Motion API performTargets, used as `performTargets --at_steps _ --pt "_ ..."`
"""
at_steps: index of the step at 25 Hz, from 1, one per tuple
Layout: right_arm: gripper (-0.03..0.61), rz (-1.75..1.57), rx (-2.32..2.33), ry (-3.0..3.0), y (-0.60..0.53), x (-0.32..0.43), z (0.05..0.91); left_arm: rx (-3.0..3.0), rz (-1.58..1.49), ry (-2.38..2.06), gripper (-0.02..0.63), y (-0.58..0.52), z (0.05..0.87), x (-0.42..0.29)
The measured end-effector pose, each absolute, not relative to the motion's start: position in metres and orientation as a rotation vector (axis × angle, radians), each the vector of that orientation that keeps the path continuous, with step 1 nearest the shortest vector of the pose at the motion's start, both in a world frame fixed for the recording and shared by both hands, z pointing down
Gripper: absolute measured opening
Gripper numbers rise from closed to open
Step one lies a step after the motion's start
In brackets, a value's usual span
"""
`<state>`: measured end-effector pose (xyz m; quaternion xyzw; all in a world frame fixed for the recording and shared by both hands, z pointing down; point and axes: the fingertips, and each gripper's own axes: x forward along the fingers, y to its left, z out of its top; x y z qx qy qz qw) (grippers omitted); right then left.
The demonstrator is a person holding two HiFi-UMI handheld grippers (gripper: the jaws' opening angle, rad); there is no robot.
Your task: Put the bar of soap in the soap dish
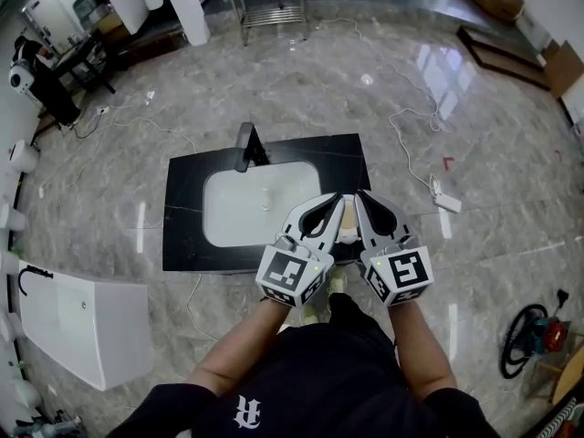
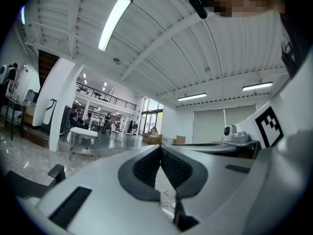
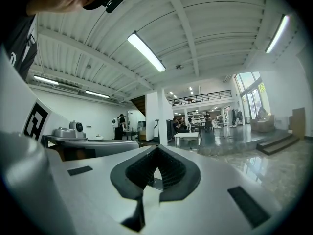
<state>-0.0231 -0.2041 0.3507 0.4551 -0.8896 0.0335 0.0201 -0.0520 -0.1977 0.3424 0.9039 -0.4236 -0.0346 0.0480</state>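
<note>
In the head view my two grippers are held side by side over the front right corner of a black counter [image 1: 182,210]. The left gripper [image 1: 337,198] is shut with nothing between its fingers. The right gripper [image 1: 359,195] is also shut and empty. A small tan thing [image 1: 348,234] shows in the gap below them; I cannot tell whether it is the soap or the dish. In the left gripper view the left gripper [image 2: 160,149] has its pads pressed together and points level into the room. The right gripper [image 3: 157,149] looks the same in its own view. Neither gripper view shows soap or dish.
A white basin [image 1: 248,210] is set in the counter, with a dark faucet [image 1: 245,146] behind it. On the marble floor lie a white power strip [image 1: 447,203] with cables and a white sink unit [image 1: 87,328] at the left. A metal rack [image 1: 269,7] stands far back.
</note>
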Motion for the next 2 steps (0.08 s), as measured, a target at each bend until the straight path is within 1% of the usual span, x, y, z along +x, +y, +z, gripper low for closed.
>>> performTargets --at_steps 2 --pt "0.009 0.096 1.411 -2.763 -0.2028 -0.0230 0.3513 2.758 -0.105 -1.291 0.006 -0.1966 0.3423 -0.0514"
